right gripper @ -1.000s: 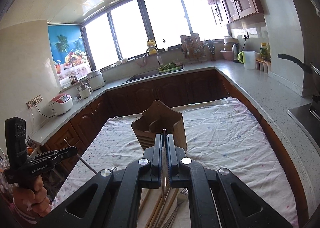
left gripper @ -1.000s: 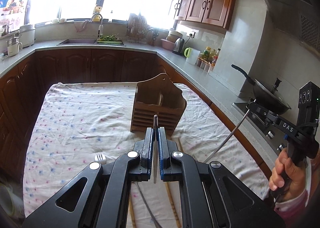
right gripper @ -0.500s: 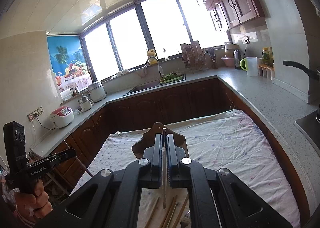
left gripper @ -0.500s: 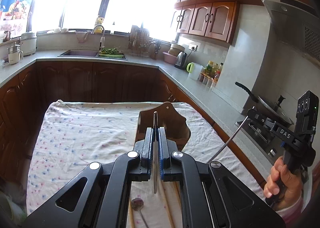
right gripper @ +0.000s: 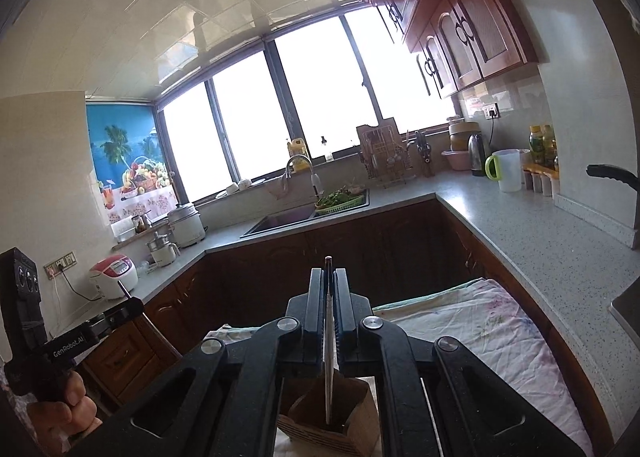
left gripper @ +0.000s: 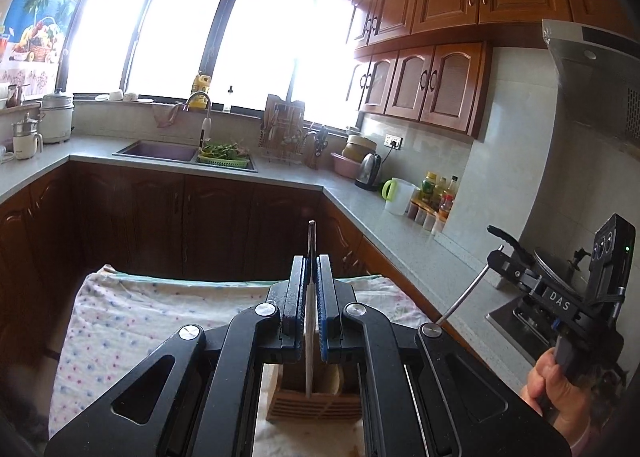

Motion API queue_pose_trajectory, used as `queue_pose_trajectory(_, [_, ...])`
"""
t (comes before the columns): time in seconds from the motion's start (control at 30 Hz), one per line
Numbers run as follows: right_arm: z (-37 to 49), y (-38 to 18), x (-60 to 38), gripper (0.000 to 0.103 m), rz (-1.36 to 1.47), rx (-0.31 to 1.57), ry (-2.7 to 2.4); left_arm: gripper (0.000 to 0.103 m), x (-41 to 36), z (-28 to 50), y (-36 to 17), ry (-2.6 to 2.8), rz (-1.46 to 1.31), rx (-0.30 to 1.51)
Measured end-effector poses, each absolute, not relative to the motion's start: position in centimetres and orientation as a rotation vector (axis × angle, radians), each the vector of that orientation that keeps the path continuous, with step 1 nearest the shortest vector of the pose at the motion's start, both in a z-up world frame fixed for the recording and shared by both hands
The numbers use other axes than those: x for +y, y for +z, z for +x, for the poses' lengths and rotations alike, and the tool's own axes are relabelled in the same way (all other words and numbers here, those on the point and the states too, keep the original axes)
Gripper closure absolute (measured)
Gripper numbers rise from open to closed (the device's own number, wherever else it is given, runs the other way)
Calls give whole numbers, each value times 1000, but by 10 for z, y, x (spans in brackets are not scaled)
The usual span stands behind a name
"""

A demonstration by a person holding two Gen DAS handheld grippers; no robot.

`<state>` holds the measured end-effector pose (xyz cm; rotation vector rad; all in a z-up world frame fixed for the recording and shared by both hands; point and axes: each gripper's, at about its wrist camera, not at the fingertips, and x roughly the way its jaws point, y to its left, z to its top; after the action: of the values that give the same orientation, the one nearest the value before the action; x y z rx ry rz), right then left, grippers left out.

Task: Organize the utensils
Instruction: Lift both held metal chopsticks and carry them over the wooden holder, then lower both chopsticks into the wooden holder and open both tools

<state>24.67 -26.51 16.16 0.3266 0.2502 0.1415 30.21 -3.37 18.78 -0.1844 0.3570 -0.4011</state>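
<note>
My left gripper [left gripper: 311, 261] is shut on a slim metal utensil [left gripper: 308, 357] that stands almost upright between the pads. Its lower end hangs over the wooden utensil holder [left gripper: 312, 403] on the cloth-covered table [left gripper: 120, 317]. My right gripper [right gripper: 328, 273] is shut on another thin metal utensil [right gripper: 328, 377], whose lower tip points into the same wooden holder [right gripper: 352, 429]. Each gripper also shows in the other's view: the right gripper [left gripper: 496, 255] at the right edge, the left gripper [right gripper: 132, 305] at the left edge. The utensils' working ends are hidden.
A grey counter [left gripper: 400, 233] runs along the right with a white jug [left gripper: 398, 197], bottles and a kettle. A pan handle [right gripper: 612, 173] juts out by the stove. The sink [right gripper: 288, 217] lies ahead, a rice cooker [right gripper: 116, 273] at left. A hand [left gripper: 556, 385] grips each handle.
Both grippers have risen and moved forward with their utensils. The wooden holder, earlier ahead of the fingertips, now lies below them. The loose utensils on the cloth have left view.
</note>
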Motion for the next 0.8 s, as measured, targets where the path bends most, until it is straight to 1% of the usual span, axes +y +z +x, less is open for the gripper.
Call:
queue_pose_trajectory(0.2, [280, 121, -262, 99, 349, 318, 131, 99, -43, 342, 143, -357, -225, 406])
queue_pose_trajectory(0.4, [293, 88, -266, 99, 380, 360, 114, 99, -51, 355, 107, -326, -240, 441])
queue_pose_trajectory(0.57, [300, 75, -266, 98, 398, 380, 109, 99, -60, 361, 91, -321, -227, 476])
queue_pose_trajectory(0.8, [302, 74, -271, 98, 403, 391, 99, 98, -63, 366, 89, -322, -207, 493])
